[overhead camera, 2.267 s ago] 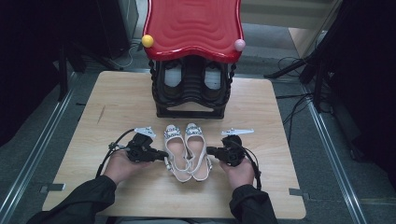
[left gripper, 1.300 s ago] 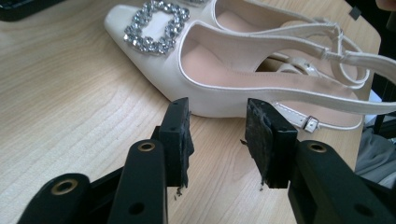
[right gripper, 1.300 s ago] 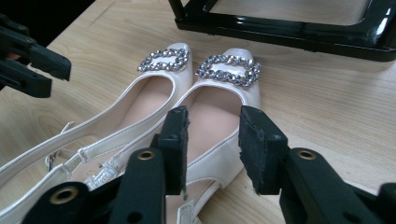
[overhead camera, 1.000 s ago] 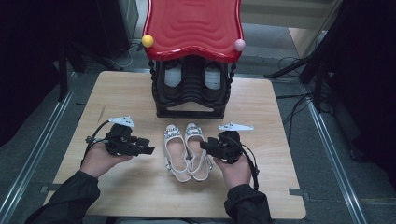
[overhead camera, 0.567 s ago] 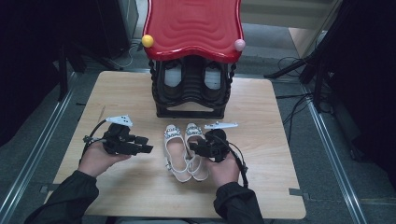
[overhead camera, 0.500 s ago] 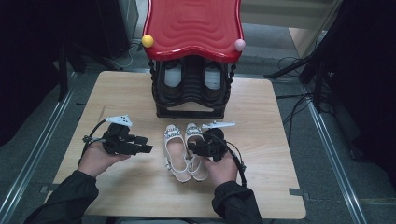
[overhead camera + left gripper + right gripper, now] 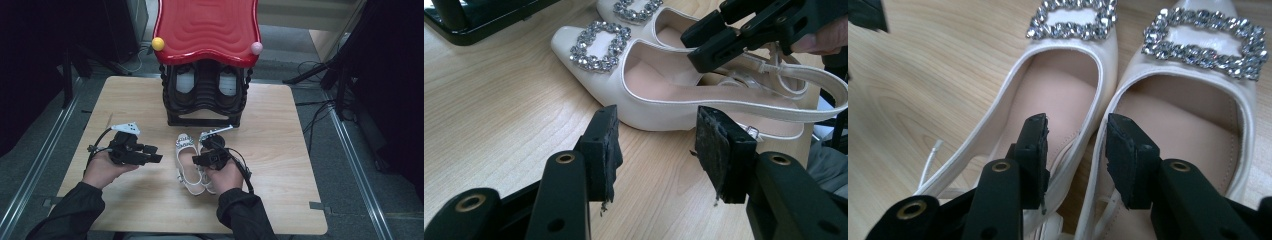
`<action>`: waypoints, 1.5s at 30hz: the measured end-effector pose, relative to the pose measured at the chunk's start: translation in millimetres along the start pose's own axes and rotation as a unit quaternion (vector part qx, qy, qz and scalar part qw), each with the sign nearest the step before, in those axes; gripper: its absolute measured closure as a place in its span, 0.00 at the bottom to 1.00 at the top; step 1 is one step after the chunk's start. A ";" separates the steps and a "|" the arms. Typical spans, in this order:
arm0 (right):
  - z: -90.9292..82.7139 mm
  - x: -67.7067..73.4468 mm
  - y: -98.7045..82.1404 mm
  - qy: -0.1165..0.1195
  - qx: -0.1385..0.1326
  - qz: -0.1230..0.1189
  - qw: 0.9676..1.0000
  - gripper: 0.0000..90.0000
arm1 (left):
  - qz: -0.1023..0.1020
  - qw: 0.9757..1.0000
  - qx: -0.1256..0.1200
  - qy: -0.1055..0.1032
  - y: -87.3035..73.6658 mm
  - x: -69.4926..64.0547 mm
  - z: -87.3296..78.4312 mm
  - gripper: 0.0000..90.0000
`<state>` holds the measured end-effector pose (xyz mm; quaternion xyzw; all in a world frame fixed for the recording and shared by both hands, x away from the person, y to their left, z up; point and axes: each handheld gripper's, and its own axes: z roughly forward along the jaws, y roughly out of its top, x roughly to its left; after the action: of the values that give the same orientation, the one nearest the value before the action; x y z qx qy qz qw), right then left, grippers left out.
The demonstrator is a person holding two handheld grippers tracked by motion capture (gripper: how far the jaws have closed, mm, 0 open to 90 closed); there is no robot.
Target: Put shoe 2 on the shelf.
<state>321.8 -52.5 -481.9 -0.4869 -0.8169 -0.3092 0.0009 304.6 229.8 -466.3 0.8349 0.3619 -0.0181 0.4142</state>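
Observation:
A pair of white slingback shoes with rhinestone buckles lies side by side, toes toward the rack, on the wooden table (image 7: 280,125). My right gripper (image 7: 196,160) hangs over them. In the right gripper view, one jaw of the right gripper (image 7: 1075,135) dips into the left shoe (image 7: 1058,95) and the other into the right shoe (image 7: 1188,125). The shoes' adjoining side walls lie between the pads with gaps showing. These jaws have just been closing. My left gripper (image 7: 156,154) stands open left of the left shoe (image 7: 599,85), with nothing between its pads (image 7: 606,150).
A black shoe rack with a red wavy top (image 7: 207,30) stands behind the shoes and holds another pair (image 7: 185,82). A yellow ball (image 7: 158,43) and a pink ball (image 7: 256,48) sit at its front corners. Cables run along the floor at right.
My right gripper has slid left from beside the pair to above both shoes. The left gripper drew away to the left earlier and has since stayed put.

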 end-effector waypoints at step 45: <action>-36.0 -11.7 41.0 0.064 0.097 -0.193 0.974 0.95 | -0.034 0.998 -0.032 0.035 -19.9 10.7 -32.3 0.55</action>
<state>349.8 -66.3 -435.7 -0.2968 -0.9198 -0.2534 0.0408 291.4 266.7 -462.2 0.8085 0.4045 0.0088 0.4274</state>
